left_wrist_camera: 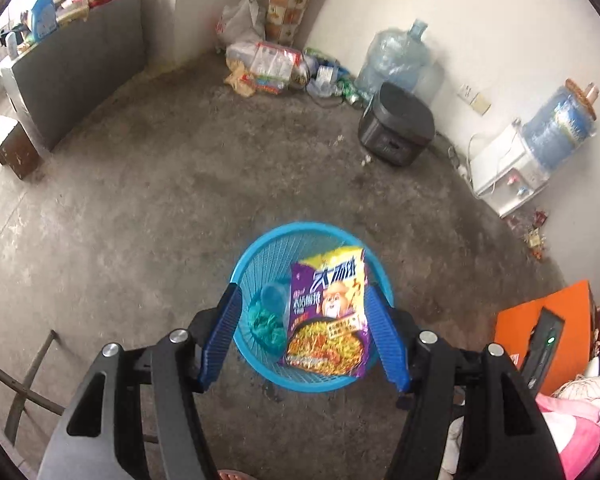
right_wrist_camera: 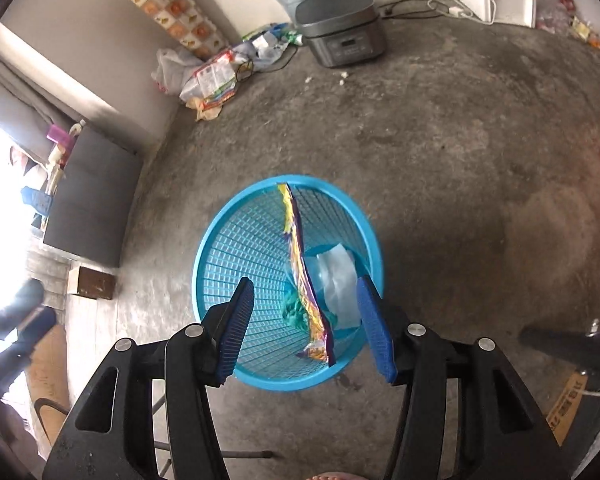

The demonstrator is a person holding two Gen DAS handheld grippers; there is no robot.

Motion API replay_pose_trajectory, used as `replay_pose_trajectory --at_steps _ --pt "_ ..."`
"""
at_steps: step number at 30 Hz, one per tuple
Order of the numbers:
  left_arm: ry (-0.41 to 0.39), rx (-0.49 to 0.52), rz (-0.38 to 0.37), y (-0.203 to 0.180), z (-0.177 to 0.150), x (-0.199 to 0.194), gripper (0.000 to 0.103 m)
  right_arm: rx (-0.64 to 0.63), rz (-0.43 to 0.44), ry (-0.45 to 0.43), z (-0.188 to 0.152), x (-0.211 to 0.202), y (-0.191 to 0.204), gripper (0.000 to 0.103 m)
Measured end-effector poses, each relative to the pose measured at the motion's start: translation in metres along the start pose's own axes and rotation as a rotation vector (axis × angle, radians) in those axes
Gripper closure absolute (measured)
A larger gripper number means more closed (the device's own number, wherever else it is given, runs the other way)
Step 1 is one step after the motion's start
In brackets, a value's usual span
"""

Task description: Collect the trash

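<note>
A blue mesh trash basket (left_wrist_camera: 260, 248) stands on the concrete floor, also in the right wrist view (right_wrist_camera: 228, 248). A purple and yellow noodle packet (left_wrist_camera: 327, 312) stands inside it, seen edge-on in the right wrist view (right_wrist_camera: 303, 280). Teal crumpled trash (left_wrist_camera: 266, 326) and a clear plastic piece (right_wrist_camera: 337, 280) lie in the basket too. My left gripper (left_wrist_camera: 301, 300) is open above the basket, holding nothing. My right gripper (right_wrist_camera: 305, 292) is open above the basket, holding nothing.
A pile of bags and wrappers (left_wrist_camera: 268, 64) lies by the far wall. A dark rice cooker (left_wrist_camera: 395, 128), water jugs (left_wrist_camera: 399, 60) and a white dispenser (left_wrist_camera: 511, 172) stand along the wall. Small wrappers (left_wrist_camera: 535, 232) lie near the dispenser. A grey cabinet (left_wrist_camera: 76, 68) is left.
</note>
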State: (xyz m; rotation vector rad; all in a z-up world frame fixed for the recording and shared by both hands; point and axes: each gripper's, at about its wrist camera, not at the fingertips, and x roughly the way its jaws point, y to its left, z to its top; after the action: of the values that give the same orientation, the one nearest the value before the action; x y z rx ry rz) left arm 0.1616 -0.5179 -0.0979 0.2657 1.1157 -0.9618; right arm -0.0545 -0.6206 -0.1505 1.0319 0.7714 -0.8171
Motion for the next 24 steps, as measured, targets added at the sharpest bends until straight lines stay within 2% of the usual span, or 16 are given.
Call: replay_pose_trajectory --at_steps 6,9,12,14,15,16,19,21,24 --pt "-0.146 0.021 -0.041 -0.006 -0.004 -0.083 0.039 -0.029 0.027 -0.085 0.002 -0.023 0.011 0.052" --pt "-0.205 0.046 -0.059 -0.006 -0.017 -0.125 0.036 -0.115 0.073 -0.115 -0.001 -0.034 0.027 0.052" --pt "-0.231 0.058 -0.051 -0.001 -0.033 -0.164 0.036 -0.217 0.103 -0.073 -0.001 -0.025 0.048 0.052" --pt "-0.243 0.060 -0.039 0.006 -0.044 -0.188 0.036 -0.295 0.080 0.006 0.001 0.001 0.063 0.057" --pt "-0.246 0.058 -0.033 0.011 -0.050 -0.199 0.036 -0.334 0.040 0.063 0.001 0.023 0.070 0.061" --pt "-0.250 0.056 -0.031 0.018 -0.058 -0.210 0.036 -0.365 -0.010 0.123 0.001 0.047 0.076 0.071" --pt "-0.246 0.047 -0.011 0.040 -0.080 -0.239 0.036 -0.471 -0.215 0.338 0.000 0.144 0.078 0.085" --pt "-0.235 0.026 0.015 0.056 -0.092 -0.254 0.036 -0.586 -0.372 0.449 -0.003 0.202 0.073 0.088" --pt "-0.245 -0.017 0.068 0.081 -0.109 -0.274 0.036 -0.610 -0.533 0.645 -0.003 0.265 0.052 0.089"
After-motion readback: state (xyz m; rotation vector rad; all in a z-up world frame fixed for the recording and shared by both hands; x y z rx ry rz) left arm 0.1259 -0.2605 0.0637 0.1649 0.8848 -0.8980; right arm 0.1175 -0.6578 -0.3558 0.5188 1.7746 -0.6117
